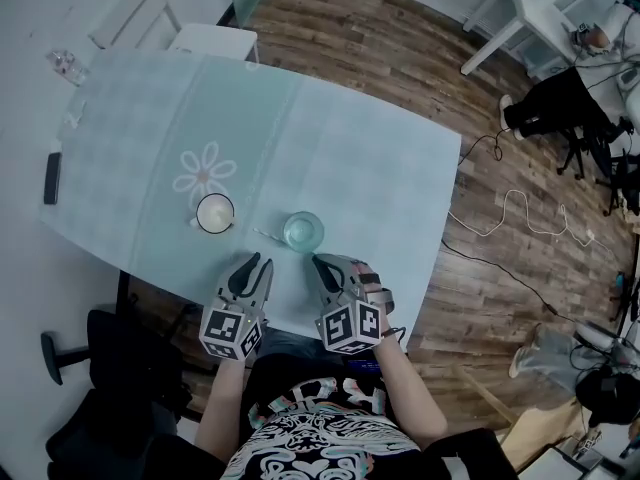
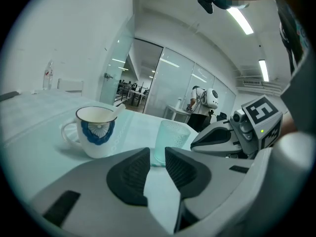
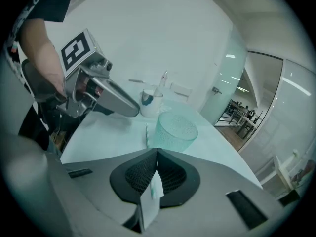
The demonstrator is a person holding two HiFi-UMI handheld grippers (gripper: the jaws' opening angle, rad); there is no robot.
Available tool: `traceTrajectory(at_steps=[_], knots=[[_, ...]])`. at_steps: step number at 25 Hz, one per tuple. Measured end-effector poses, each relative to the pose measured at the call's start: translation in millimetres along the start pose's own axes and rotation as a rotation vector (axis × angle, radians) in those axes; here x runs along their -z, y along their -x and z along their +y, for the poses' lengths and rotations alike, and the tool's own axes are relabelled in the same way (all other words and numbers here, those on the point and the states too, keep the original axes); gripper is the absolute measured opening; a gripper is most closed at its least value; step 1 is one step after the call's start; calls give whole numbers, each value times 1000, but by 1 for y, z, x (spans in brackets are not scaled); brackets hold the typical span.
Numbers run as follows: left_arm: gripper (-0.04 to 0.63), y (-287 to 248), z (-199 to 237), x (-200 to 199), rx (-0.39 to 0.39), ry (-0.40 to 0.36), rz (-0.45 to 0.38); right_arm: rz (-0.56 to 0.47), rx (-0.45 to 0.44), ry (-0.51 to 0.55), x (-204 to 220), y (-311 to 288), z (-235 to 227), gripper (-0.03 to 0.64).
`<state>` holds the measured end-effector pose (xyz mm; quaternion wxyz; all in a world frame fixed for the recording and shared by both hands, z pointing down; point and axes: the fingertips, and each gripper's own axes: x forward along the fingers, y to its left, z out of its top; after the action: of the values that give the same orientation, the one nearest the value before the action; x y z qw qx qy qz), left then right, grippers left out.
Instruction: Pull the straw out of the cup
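Jaws of left gripper [image 2: 157, 153] held apart with nothing between, jaws of right gripper [image 3: 157, 151] closed tip to tip, straw [image 3: 146, 132] laid flat on bench [image 1: 380, 168] just beside cup [image 3: 176, 131], ahead of both jaws, untouched.

In the head view the straw [image 1: 265, 234] seems a barely legible sliver.

This looks like a robotics lab set in an open-plan office. Floor-to-ceiling glass partitions [image 2: 168, 83] divide the room, with rows of desks [image 3: 242, 120] visible behind them and strip lights [image 2: 240, 19] on the ceiling. A white humanoid robot [image 2: 211, 98] stands in the background. Loose cables [image 1: 520, 213] trail over the wood-plank floor [image 1: 360, 48], and a black office chair [image 1: 110, 353] sits beside the bench [image 1: 330, 138].
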<state>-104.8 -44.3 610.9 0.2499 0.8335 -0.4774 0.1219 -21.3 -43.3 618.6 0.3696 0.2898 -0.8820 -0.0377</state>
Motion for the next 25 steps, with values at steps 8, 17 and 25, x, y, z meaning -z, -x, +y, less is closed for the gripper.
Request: traceTrajectory(at_steps=[8,17,25], knots=[[78,27,-30,-25,-8,-120,-74,-252,67,-321,-38,52,-5,23],[21,69,-45,-74,-74,-223,-205,-459,189,-423,-85,105,-19,23],[21,96,-56,-98,-72,-301,-299,-495,255,-446,-96,129,-15,21]])
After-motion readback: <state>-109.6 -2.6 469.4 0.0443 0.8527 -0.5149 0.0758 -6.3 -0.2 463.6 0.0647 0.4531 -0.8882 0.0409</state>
